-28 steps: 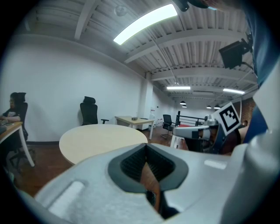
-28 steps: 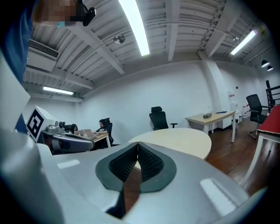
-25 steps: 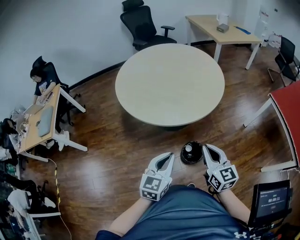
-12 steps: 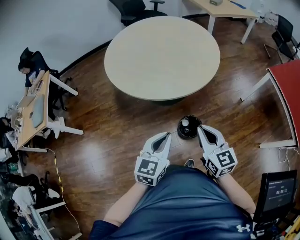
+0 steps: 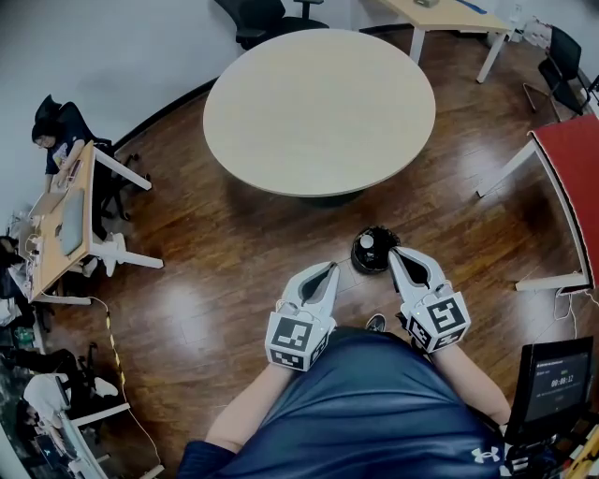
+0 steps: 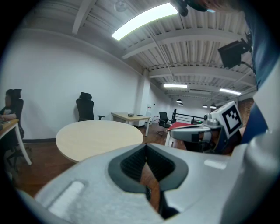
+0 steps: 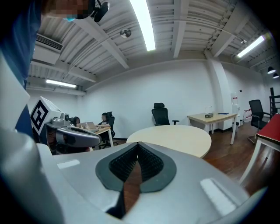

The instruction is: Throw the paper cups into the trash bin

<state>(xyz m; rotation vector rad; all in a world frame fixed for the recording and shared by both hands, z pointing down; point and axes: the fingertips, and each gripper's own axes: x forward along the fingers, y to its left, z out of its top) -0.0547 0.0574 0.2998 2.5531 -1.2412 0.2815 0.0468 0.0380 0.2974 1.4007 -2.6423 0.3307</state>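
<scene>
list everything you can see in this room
round table: one, beige, centre
trash bin: one, black, on the floor ahead of the grippers, something white inside
office chair: one, black, behind the round table
desk: one, light wood, far right
red-topped table: one, right edge
side desk: one, light wood, left
seated person: one, at the side desk
screen: one, dark, bottom right
left gripper: white, shut, empty
right gripper: white, shut, empty

The trash bin (image 5: 382, 257) is small, round and black. It stands upright on the wooden floor (image 5: 234, 281), just off the round table (image 5: 318, 112). Inside it lies something white and round, seemingly a paper cup (image 5: 367, 241).
</scene>
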